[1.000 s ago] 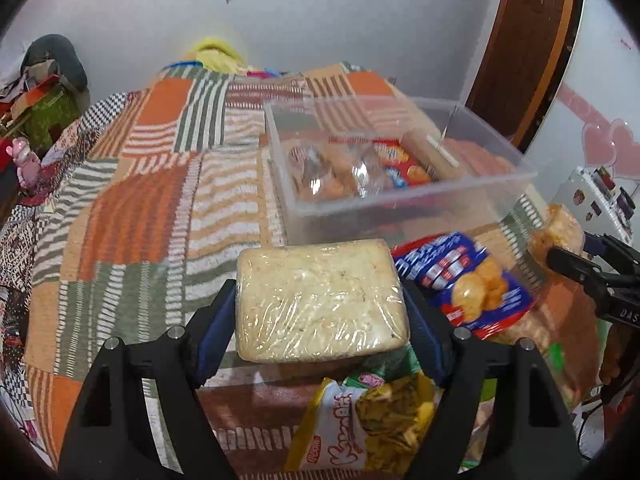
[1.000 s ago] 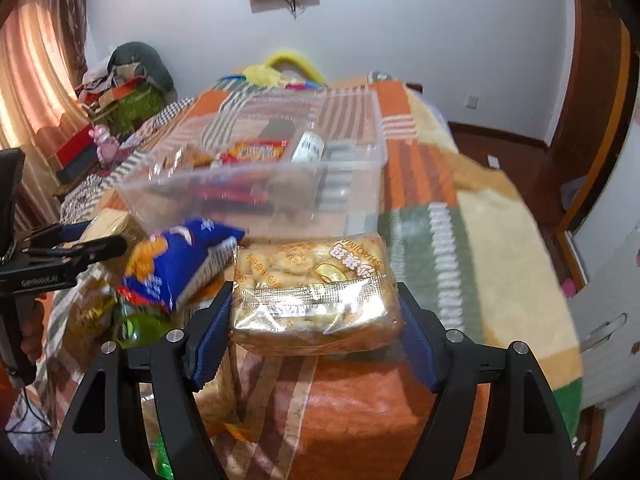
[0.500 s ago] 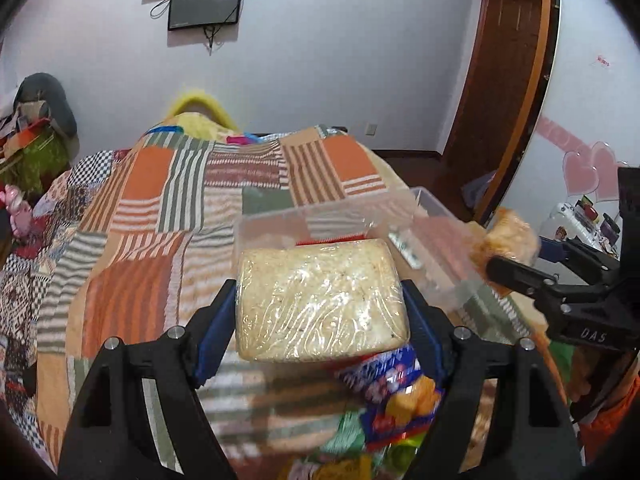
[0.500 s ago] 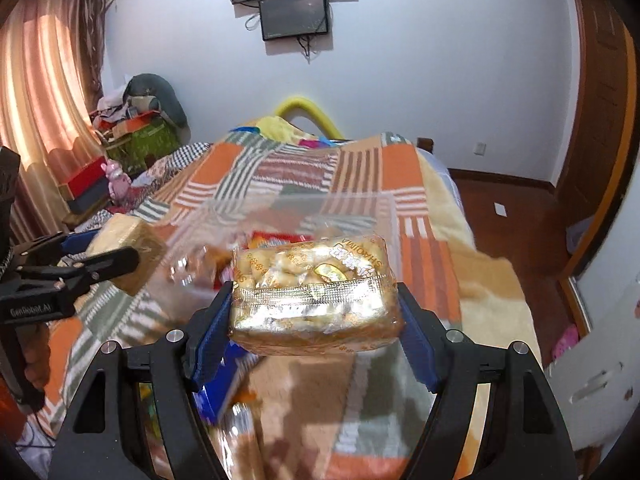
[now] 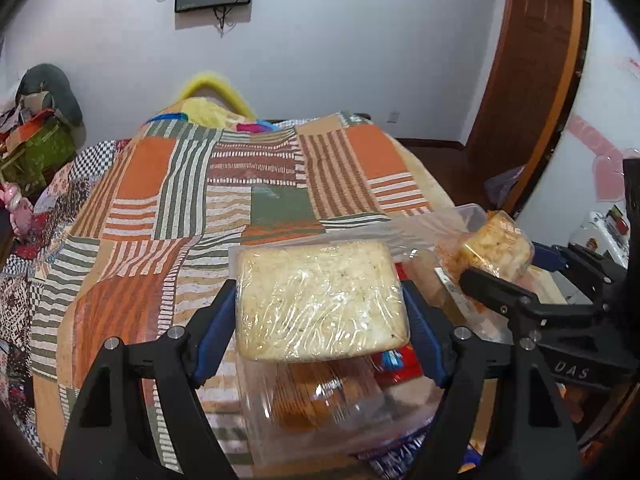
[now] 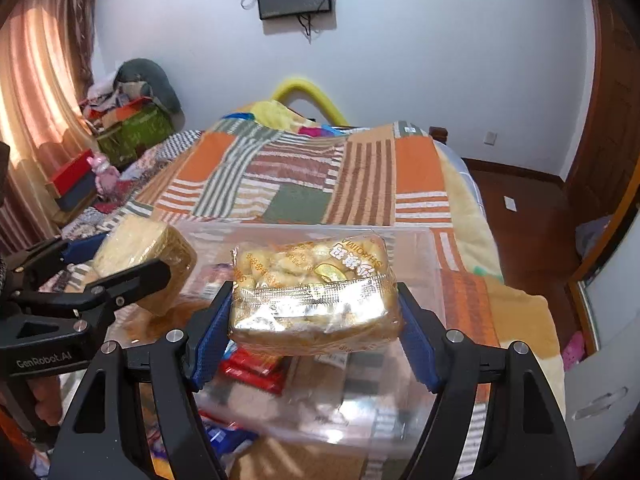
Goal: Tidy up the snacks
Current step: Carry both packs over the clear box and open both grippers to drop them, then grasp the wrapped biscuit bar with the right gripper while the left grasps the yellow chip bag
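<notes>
Both packs got lifted off the bed: left hand-held gripper (image 5: 320,316) clamps wrapped noodle block (image 5: 320,300), right hand-held gripper (image 6: 314,320) clamps biscuit pack (image 6: 312,292), now over clear bin (image 6: 416,248), so drop-off's next.

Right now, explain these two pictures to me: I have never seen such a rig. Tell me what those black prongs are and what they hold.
No robot here: a person carries a hand-held gripper in each hand, each with a camera looking along its two fingers. The left hand-held gripper clamps a pale wrapped noodle block. The right hand-held gripper clamps a golden snack pack. Each view also shows the other gripper at its edge. Both snacks hang over a clear plastic bin that stands on a striped patchwork bedspread and already contains snacks.
</notes>
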### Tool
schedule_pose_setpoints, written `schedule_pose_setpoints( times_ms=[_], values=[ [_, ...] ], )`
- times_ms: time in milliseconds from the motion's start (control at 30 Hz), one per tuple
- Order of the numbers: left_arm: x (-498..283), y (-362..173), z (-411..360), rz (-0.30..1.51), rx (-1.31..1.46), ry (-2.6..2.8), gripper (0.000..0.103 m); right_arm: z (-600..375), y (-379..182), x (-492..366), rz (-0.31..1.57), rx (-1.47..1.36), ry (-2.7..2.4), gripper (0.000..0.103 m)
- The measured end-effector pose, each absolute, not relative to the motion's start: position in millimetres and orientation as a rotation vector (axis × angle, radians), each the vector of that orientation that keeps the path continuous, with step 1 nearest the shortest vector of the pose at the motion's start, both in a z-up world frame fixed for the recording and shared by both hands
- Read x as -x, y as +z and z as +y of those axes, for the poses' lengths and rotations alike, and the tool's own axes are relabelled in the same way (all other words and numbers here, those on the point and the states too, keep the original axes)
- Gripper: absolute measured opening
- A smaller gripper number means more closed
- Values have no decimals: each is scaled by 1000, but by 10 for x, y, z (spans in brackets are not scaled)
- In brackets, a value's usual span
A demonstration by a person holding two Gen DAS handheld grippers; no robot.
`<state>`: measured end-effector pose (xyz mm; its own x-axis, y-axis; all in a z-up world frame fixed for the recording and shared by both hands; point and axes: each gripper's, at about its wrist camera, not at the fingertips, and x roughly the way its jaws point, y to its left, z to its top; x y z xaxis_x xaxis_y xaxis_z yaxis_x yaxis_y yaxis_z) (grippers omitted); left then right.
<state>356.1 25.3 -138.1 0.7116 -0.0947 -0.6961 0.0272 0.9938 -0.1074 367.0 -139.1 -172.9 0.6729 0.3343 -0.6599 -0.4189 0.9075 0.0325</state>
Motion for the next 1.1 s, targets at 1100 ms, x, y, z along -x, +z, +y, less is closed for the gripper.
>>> schedule_pose_setpoints(
  times_ms=[1100],
  values=[
    [-2501, -1248, 318, 783, 64, -148, 84, -1640, -1479, -2900, 667, 149, 509, 75]
  ],
)
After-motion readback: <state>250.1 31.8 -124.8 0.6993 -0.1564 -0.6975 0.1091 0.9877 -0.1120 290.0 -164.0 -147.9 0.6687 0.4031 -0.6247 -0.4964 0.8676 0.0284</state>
